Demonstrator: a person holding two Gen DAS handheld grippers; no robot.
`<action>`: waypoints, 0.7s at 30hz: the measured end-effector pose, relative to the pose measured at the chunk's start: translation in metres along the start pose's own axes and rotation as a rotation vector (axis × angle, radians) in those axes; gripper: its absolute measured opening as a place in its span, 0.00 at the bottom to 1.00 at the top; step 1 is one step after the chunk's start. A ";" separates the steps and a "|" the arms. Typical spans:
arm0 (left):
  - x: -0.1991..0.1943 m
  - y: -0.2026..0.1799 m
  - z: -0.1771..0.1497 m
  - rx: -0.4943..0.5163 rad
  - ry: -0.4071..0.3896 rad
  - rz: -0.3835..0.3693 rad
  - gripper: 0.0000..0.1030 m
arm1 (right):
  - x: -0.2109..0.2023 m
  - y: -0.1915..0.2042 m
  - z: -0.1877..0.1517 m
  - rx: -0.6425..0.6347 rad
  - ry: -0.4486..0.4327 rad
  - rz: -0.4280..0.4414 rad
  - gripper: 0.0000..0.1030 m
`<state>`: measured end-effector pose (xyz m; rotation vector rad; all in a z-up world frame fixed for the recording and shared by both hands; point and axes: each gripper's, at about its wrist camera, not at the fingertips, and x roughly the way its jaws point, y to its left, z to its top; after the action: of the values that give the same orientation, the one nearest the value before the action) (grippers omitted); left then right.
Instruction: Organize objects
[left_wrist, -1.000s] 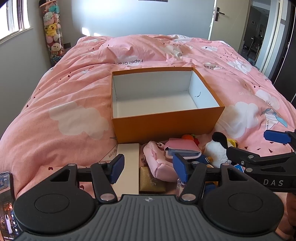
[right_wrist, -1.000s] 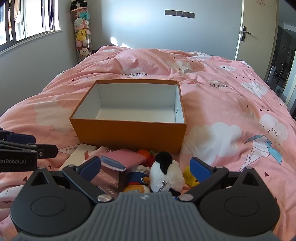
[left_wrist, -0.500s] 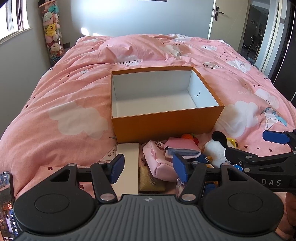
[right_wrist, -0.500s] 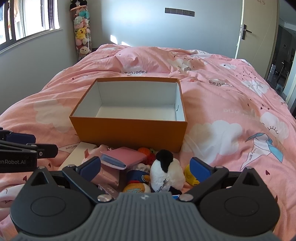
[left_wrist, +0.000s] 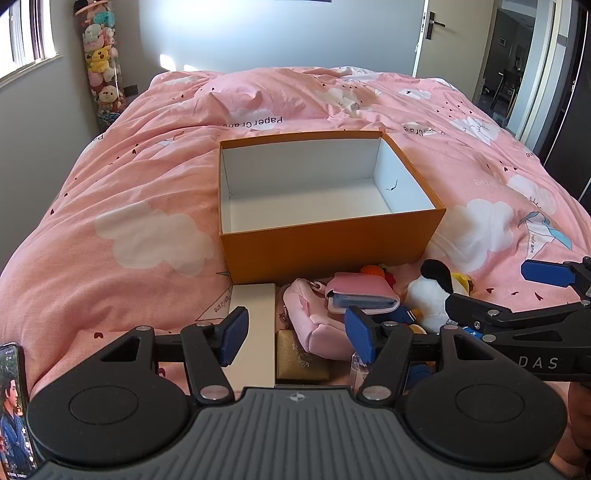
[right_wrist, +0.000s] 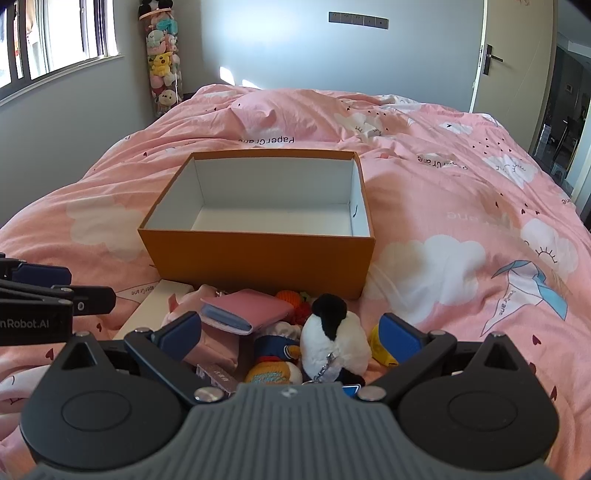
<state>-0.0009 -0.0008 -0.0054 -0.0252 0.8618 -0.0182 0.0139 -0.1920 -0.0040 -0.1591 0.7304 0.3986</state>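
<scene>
An empty orange box (left_wrist: 332, 240) (right_wrist: 258, 258) with a white inside sits on the pink bed. In front of it lies a pile of small things: a white flat box (left_wrist: 255, 332), a pink pouch (left_wrist: 317, 325), a pink wallet (left_wrist: 364, 293) (right_wrist: 245, 308), a gold packet (left_wrist: 301, 360), a black-and-white plush (left_wrist: 430, 291) (right_wrist: 332, 339) and an orange toy (right_wrist: 288, 297). My left gripper (left_wrist: 295, 334) is open and empty above the pouch. My right gripper (right_wrist: 290, 334) is open and empty, with the plush between its fingers, apart from them.
A phone (left_wrist: 13, 410) lies at the near left edge. A tube of plush toys (left_wrist: 99, 70) stands by the far left wall. A door (left_wrist: 439, 40) is at the back right. The bedspread (left_wrist: 129, 206) spreads around the box.
Both views have shifted slightly; the box and pile sit a touch lower and nearer. Both grippers stay open and nothing on the bed has moved.
</scene>
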 end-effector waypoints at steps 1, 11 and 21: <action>0.000 0.000 0.000 0.000 0.000 -0.001 0.69 | 0.000 0.000 0.000 0.000 0.000 0.001 0.99; 0.006 0.020 0.006 -0.015 0.049 -0.046 0.57 | 0.012 -0.003 0.000 0.018 0.045 0.110 0.84; 0.034 0.038 0.010 -0.094 0.118 -0.140 0.36 | 0.048 -0.002 0.007 0.010 0.177 0.218 0.45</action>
<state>0.0292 0.0362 -0.0253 -0.1739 0.9772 -0.1118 0.0518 -0.1771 -0.0314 -0.1060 0.9277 0.5938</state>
